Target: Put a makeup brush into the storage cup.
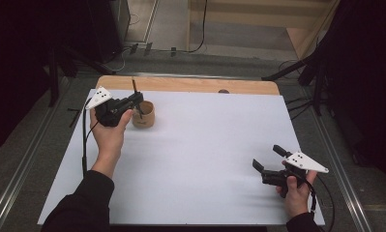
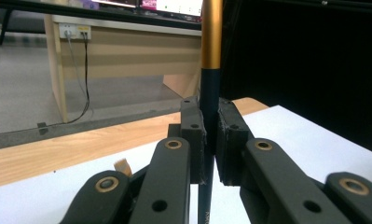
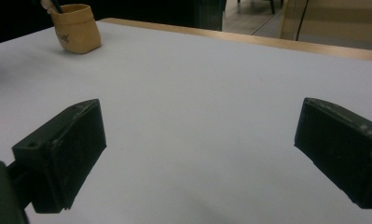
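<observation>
My left gripper (image 1: pixel 138 99) pinches a dark paintbrush (image 2: pixel 210 84) with a gold ferrule, upright over the tan cup (image 1: pixel 143 114) near the desk's (image 1: pixel 205 159) far-left corner. My right gripper (image 1: pixel 268 159) hovers near the near-right corner, its 2 jaws spread wide with nothing between them.

A wooden table (image 1: pixel 190 85) carries a white sheet (image 1: pixel 205 159), with a tan cup (image 1: pixel 144 116) standing on it.

Dark, gold-banded brush (image 2: pixel 210 70) (probably upright) over tan cup (image 1: pixel 144 115)
</observation>
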A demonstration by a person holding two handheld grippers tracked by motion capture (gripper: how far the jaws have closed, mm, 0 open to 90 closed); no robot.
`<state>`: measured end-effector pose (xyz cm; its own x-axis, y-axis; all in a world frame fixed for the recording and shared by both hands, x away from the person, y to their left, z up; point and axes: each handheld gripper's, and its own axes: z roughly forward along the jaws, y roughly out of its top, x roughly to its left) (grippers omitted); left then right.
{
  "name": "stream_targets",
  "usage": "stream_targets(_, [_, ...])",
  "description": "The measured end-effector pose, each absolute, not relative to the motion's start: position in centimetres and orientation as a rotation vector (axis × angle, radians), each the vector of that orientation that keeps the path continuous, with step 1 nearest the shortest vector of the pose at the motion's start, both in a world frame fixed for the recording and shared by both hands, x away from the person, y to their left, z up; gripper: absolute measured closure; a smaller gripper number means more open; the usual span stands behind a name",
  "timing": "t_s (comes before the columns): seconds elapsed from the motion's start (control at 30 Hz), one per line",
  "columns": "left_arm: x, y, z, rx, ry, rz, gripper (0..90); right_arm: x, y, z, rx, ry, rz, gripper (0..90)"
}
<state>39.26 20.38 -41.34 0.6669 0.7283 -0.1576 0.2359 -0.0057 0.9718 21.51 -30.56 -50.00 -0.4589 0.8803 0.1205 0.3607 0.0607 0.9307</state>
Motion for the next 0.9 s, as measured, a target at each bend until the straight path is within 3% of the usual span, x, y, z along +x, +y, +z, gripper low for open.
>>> stream_targets(0.9, [40.9, 18.2, -43.5, 1.513, 0.897, 0.640, 84.1, 21.5, -30.8, -50.1, 1.243, 1.848, 1.396, 2.3])
